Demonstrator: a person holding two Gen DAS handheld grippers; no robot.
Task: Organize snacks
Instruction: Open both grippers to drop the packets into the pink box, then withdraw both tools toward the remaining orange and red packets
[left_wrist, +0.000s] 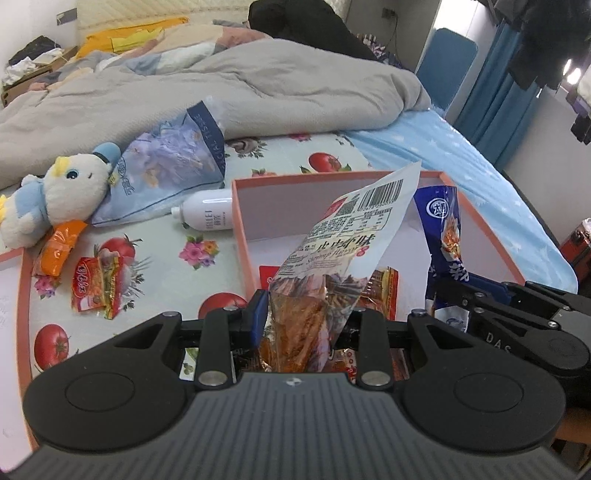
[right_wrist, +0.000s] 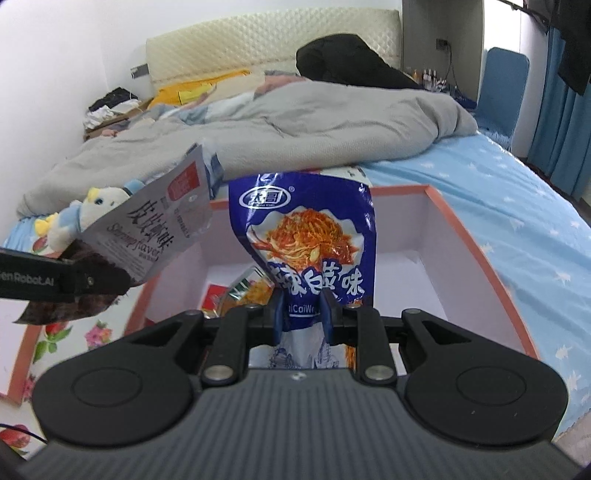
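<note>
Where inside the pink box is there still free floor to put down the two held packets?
The pink box has bare white floor on its right side, between the blue packet and the right wall, and along the far wall. Its near left corner is crowded with the red snack packets, under the shrimp packet.

We see a plush duck (left_wrist: 55, 192) beside a tissue pack (left_wrist: 166, 166), a white bottle (left_wrist: 207, 216), and a rumpled grey duvet (left_wrist: 221, 88) on the bed.

Glossy plastic snack bags (right_wrist: 306, 240), matt card box (left_wrist: 280, 195), plush toy (left_wrist: 55, 195)
</note>
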